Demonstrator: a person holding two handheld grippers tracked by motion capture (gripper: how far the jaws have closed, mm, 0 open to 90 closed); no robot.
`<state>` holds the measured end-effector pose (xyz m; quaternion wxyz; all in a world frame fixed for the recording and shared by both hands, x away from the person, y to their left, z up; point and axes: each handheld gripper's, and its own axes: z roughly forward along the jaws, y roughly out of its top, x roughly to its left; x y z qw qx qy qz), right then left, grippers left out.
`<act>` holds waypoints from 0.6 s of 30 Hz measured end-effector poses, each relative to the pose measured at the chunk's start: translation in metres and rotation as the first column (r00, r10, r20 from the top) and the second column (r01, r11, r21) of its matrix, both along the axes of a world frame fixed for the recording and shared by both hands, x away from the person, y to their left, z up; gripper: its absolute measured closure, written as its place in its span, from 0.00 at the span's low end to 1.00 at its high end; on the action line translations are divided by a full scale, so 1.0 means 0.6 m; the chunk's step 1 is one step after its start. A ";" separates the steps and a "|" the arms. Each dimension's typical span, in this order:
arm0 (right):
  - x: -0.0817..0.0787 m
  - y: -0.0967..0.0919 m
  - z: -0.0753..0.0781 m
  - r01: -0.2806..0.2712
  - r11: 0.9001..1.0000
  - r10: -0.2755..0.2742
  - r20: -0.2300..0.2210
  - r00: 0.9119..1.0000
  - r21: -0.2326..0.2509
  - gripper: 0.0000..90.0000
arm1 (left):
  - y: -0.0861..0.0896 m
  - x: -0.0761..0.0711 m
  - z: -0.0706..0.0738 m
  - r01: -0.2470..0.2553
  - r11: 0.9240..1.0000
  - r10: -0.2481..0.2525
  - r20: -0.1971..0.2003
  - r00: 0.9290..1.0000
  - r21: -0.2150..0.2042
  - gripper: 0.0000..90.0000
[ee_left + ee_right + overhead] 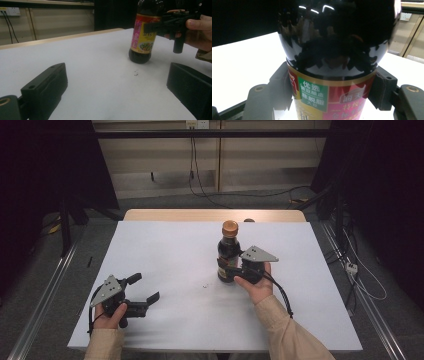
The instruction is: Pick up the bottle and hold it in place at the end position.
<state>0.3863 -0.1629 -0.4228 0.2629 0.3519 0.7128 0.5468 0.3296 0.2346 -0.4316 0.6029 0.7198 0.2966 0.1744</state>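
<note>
Between the two black jaws of the right gripper (226, 266) stands a dark sauce bottle (229, 251), and the jaws are clamped on its labelled body, one pad on each side, as the right gripper view shows clearly with the label (329, 100) pressed between them. The grip sits on the lower half of the bottle, below the wide dark shoulder, and the bottle is upright on the white table (165, 245) with its orange-brown cap (230, 227) on top. To do this step well, I judge that the person should keep the grip firm and level, because the body is round, smooth and glossy and could slip or turn inside the pads. If the bottle is to be lifted, it should go straight up without tilting, since the weight is high above the grip and liquid inside may shift. The right hand (257, 282) holds the gripper from the near right side of the bottle, so the bottle lies just on the far left side of that hand, touching the jaws. Well apart from it, at the near left corner of the table, the left gripper (145, 295) rests in the left hand (111, 315) with its jaws apart and nothing between them. From the left gripper view the bottle stands far and to the right. A small dark mark (205, 286) lies on the table near the bottle.
</note>
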 end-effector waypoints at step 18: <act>0.004 0.008 -0.003 -0.002 0.999 0.001 0.017 1.000 0.043 0.35 | -0.001 0.001 -0.001 0.003 1.000 -0.003 0.000 1.000 -0.003 0.03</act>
